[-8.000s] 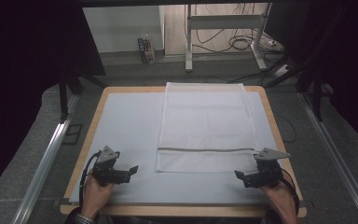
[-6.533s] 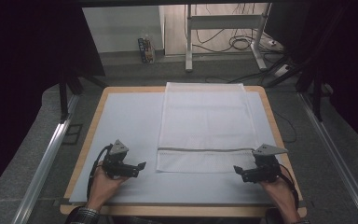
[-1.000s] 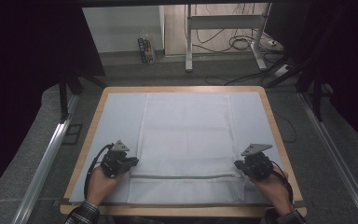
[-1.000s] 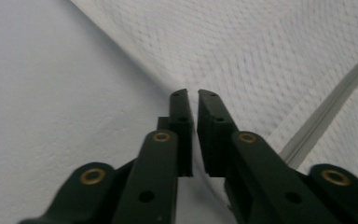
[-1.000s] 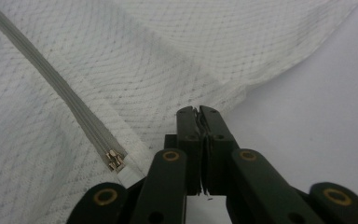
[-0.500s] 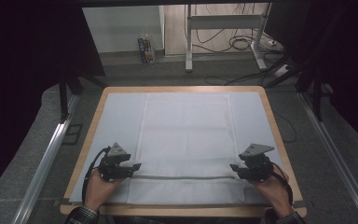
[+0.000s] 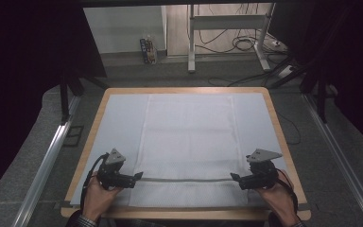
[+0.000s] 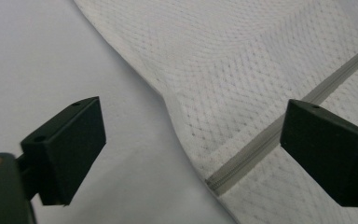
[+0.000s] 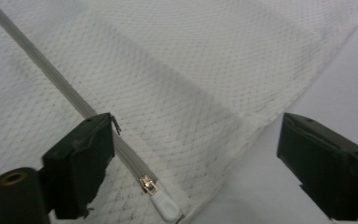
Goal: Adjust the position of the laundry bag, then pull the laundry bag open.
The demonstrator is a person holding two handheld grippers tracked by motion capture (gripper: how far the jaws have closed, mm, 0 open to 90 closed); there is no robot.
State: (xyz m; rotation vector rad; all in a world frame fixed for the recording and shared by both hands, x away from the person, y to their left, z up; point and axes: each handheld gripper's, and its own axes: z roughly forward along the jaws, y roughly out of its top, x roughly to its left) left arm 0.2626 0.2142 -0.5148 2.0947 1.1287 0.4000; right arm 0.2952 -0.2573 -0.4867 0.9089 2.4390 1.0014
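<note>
A white mesh bag lies flat on the white mat, its grey zipper running across near the front edge. My left gripper is at the zipper's left end. Its jaws have just been opening and stand open, with the bag's edge and zipper end lying loose beneath the gap. My right gripper is at the right end. Its jaws have likewise just been opening and stand open over the bag's corner, with the white zipper pull beside the left jaw.
The table has a wooden rim. Metal rails run along the floor on both sides. Behind the table stand a metal frame with cables and a small box.
Earlier the bag lay right of centre; it now sits in the middle, nearer the front edge. Over the last second both grippers let go of it and opened, and the left one drew back slightly leftward.
</note>
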